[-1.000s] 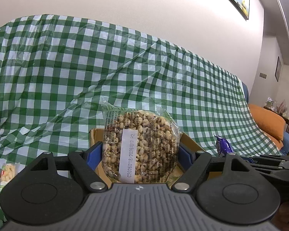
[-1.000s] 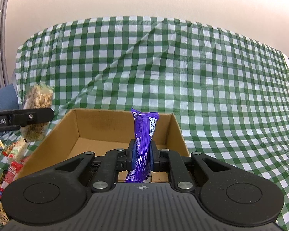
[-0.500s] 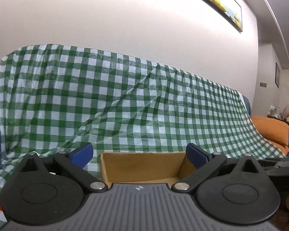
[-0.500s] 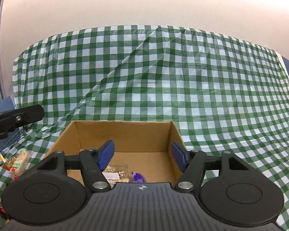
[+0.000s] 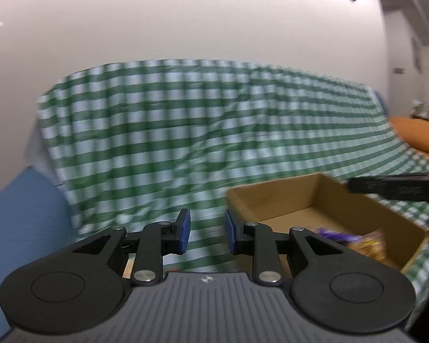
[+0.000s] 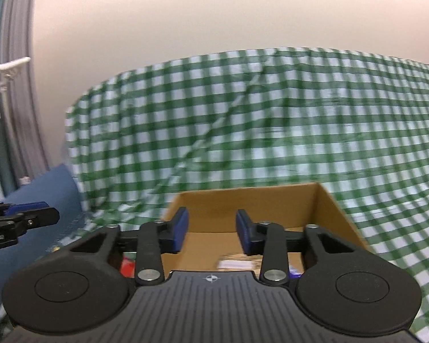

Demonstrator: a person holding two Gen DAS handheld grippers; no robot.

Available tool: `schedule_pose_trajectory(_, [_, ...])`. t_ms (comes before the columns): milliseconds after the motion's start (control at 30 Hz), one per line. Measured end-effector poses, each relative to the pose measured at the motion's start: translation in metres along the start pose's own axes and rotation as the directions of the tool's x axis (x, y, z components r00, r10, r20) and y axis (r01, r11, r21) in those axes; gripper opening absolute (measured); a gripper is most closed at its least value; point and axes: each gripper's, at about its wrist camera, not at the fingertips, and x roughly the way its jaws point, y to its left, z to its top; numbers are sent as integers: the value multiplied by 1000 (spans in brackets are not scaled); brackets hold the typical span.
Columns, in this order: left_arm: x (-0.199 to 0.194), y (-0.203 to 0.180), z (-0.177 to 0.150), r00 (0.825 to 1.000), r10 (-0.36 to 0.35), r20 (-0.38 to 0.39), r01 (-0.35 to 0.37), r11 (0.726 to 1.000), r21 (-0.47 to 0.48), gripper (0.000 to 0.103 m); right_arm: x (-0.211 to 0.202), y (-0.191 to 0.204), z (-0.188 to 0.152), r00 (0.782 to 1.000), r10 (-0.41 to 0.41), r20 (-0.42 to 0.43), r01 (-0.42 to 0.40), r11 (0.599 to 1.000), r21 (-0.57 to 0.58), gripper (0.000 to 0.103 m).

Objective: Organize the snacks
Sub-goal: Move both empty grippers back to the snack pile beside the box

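Note:
An open cardboard box (image 5: 323,197) stands on the green checked cloth; it also shows in the right wrist view (image 6: 257,203). Inside it lie a purple snack bar (image 5: 334,234) and a bag of puffed grain snack (image 5: 370,245); the bag's white label (image 6: 234,263) shows low in the right wrist view. My left gripper (image 5: 207,230) is open and empty, to the left of the box. My right gripper (image 6: 211,228) is open and empty, over the box's near left part. Both views are blurred.
The green checked cloth (image 6: 271,120) covers a sofa back and seat. A blue cushion (image 5: 23,217) is at the left, an orange cushion (image 5: 414,134) at the right. A red wrapper (image 6: 127,265) peeks out behind my right gripper's left finger.
Both grippers let go of their snacks, which dropped into the box, then partly narrowed while empty. Both have swung left; the box now sits to the right of my left gripper.

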Motion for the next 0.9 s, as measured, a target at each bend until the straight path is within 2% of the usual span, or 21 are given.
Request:
schedule_pose_trajectory(67, [4,18,-13,997,53,-47,-55,998,-39,29,1,9,-1,1000,25,-1,-25,1000,1,35])
schedule_pose_trajectory(100, [9,26,-17,991,93,-101,-98,994,-43,29,2,13,-1,999,34,-2,-34,999,2,35])
schedule_pose_trajectory(167, [13,35,-22,975,178,-136,-183,983,-21,29,6,22,1,998,57,-3,-57,998,7,35])
schedule_pose_trajectory(300, [14,46,-26,967,198,-161,-200,980,2,29,9,42,-6,994,107,-6,-107,994,-9,36])
schedule_pose_trajectory(400, [17,56,-29,962,206,-181,-210,978,1,29,13,66,-17,989,147,-11,-147,985,-95,36])
schedule_pose_trajectory(500, [20,69,-34,947,239,-213,-249,968,-21,29,14,91,-30,979,203,-26,-205,967,-151,36])
schedule_pose_trajectory(600, [27,84,-35,929,282,-241,-303,951,-54,26,19,118,-49,961,265,-71,-274,945,-176,36])
schedule_pose_trajectory(633, [29,88,-36,918,307,-251,-328,943,-45,21,22,129,-54,953,289,-94,-303,934,-191,36])
schedule_pose_trajectory(733, [37,98,-42,886,360,-294,-379,925,-9,17,25,152,-66,928,361,-95,-373,906,-198,36])
schedule_pose_trajectory(800, [45,103,-46,869,377,-319,-389,921,29,14,36,161,-80,916,369,-156,-395,897,-199,36])
schedule_pose_trajectory(900, [60,106,-54,850,381,-363,-376,922,88,14,57,172,-88,912,349,-214,-389,902,-186,36])
